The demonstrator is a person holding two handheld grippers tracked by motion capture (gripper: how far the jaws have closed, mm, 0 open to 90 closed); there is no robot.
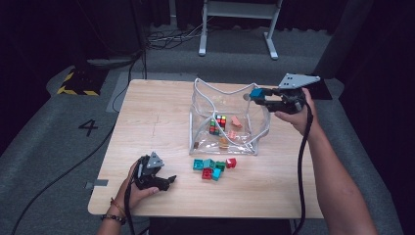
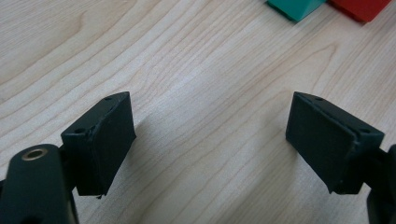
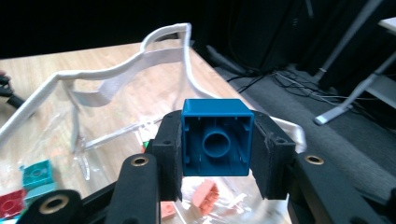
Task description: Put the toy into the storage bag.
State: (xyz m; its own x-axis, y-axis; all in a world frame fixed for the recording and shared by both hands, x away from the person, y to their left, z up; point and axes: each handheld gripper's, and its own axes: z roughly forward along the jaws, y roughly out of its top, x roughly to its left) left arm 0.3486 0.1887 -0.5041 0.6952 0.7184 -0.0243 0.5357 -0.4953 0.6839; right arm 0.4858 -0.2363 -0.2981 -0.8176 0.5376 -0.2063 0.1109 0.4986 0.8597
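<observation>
Two grippers are in my hands at the wooden table (image 1: 147, 122), and I take the clear plastic bag (image 1: 201, 137) with its white rim as my landmark. My right gripper (image 1: 259, 96) hangs over the bag's far right corner, clenched on a blue building brick (image 1: 256, 92). In the right gripper view the brick (image 3: 216, 137) sits squarely between the two black pads, hollow underside with its round tube facing the camera, both pads pressed to its sides. Below it, through the bag's open mouth (image 3: 121, 70), I see a salmon-coloured brick (image 3: 206, 193) lying on the bag's floor.

Inside the bag, from the high view, a small colour-puzzle cube (image 1: 221, 121) lies near the middle with another salmon brick (image 1: 236, 121) just beside it.

Just in front of the bag, on the bare table, a loose cluster of teal and red bricks (image 1: 213, 168) lies touching one another.

My left gripper (image 1: 166, 182) rests low on the table, in front of the bag and to its left, near the cluster. Its jaws stand wide apart with nothing between them; the left gripper view shows bare wood grain between the pads (image 2: 105, 142), with a teal brick corner (image 2: 294, 7) and a red one (image 2: 359, 7) at the top edge.
</observation>
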